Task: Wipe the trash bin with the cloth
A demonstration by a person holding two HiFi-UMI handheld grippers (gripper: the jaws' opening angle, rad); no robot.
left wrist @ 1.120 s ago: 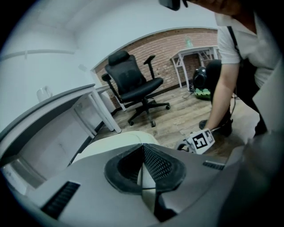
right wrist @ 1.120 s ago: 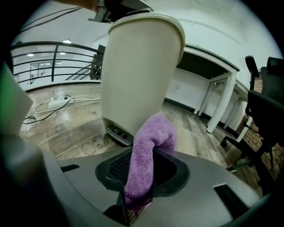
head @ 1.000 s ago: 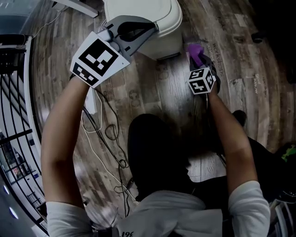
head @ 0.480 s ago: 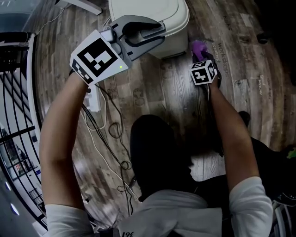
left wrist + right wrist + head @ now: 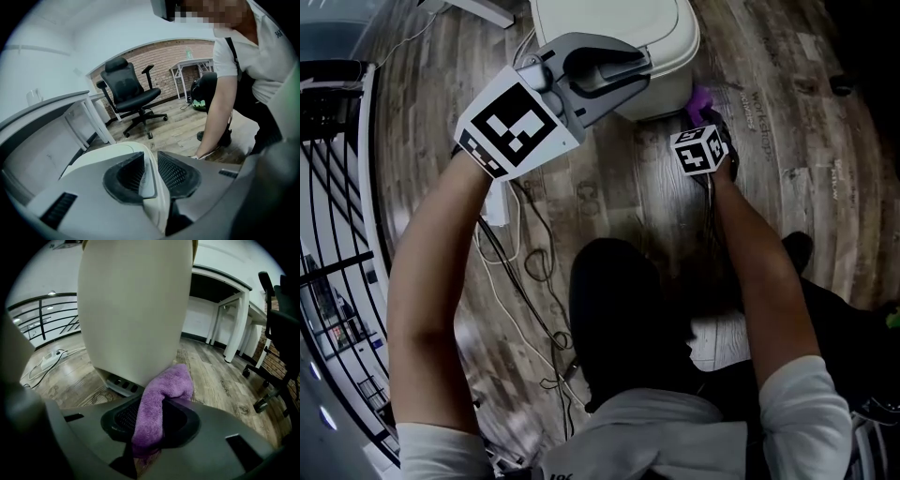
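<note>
A cream trash bin (image 5: 619, 33) stands on the wood floor at the top of the head view. My left gripper (image 5: 623, 70) sits at the bin's lid edge (image 5: 151, 173). Its jaws have just been opening, and the lid edge now fills the gap between the pads, touching both. My right gripper (image 5: 705, 122) is lower, at the bin's right side, shut on a purple cloth (image 5: 157, 404). The cloth's free end (image 5: 701, 97) lies against the bin's wall (image 5: 136, 310) near its base.
A white power strip (image 5: 497, 202) and loose cables lie on the floor to the left. A black railing (image 5: 337, 187) runs along the far left. A black office chair (image 5: 131, 93) and a white desk (image 5: 56, 122) stand beyond the bin. Desk legs (image 5: 234, 324) are to the right.
My left gripper's jaws have come round the bin's lid edge. My right gripper has moved the purple cloth forward and down to the bin's lower side.
</note>
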